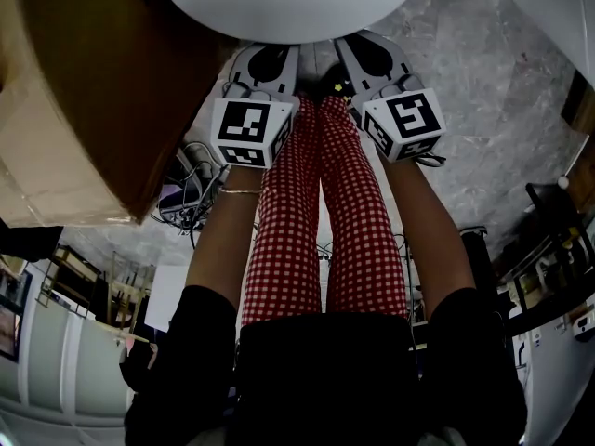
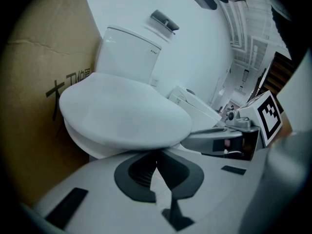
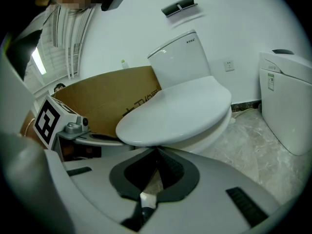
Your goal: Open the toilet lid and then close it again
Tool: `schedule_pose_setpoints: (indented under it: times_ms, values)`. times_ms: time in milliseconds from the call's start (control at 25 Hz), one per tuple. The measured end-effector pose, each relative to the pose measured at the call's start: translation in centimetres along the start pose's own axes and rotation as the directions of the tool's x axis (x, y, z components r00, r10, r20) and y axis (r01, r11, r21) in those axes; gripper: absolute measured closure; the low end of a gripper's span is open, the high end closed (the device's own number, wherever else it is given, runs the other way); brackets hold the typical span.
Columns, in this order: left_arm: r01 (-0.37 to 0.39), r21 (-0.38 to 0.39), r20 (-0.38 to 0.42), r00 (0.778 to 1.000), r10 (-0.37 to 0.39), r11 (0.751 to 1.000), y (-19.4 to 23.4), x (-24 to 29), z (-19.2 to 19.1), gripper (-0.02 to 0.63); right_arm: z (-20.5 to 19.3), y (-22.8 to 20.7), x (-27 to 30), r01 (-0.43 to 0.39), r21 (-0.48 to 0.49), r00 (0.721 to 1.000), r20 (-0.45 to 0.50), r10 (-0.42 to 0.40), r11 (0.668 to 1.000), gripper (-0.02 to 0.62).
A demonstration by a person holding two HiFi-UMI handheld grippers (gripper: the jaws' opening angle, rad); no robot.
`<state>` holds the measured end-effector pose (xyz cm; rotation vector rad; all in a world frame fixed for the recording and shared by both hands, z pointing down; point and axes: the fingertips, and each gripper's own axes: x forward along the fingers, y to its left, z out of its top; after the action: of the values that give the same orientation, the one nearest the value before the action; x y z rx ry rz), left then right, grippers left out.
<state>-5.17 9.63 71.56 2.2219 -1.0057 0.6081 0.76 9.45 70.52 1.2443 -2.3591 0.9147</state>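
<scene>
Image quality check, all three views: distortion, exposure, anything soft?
Head view: the white oval toilet lid is bright and nearly featureless, the lower frame is dark, and the brown cardboard box looks soft up close. Left gripper view: heavy fisheye bend, black vignetted corners, a cool tint, lid surface soft. Right gripper view: the same barrel distortion, but crisper and evenly lit.

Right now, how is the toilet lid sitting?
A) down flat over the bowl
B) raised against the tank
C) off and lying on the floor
A: in the right gripper view the toilet lid lies flat over the bowl, well clear of the tank behind it.
</scene>
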Motion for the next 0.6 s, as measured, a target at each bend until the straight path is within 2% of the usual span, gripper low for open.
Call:
schedule_pose_setpoints:
  times_ms: [360, 600]
  values:
    - [-0.008, -0.013, -0.010, 1.000, 0.008, 1.000, 0.0, -0.3, -0.4, 0.601, -0.4, -0.1, 0.0, 0.016, 0.025, 1.000, -0.015, -0.016, 1.000, 0.575]
    - [-0.018, -0.016, -0.044, 0.999, 0.017, 1.000, 0.2, -0.6, -1.7, 0.600, -1.0, -0.3, -0.5, 0.032, 0.045, 0.999, -0.020, -0.031, 0.999, 0.575]
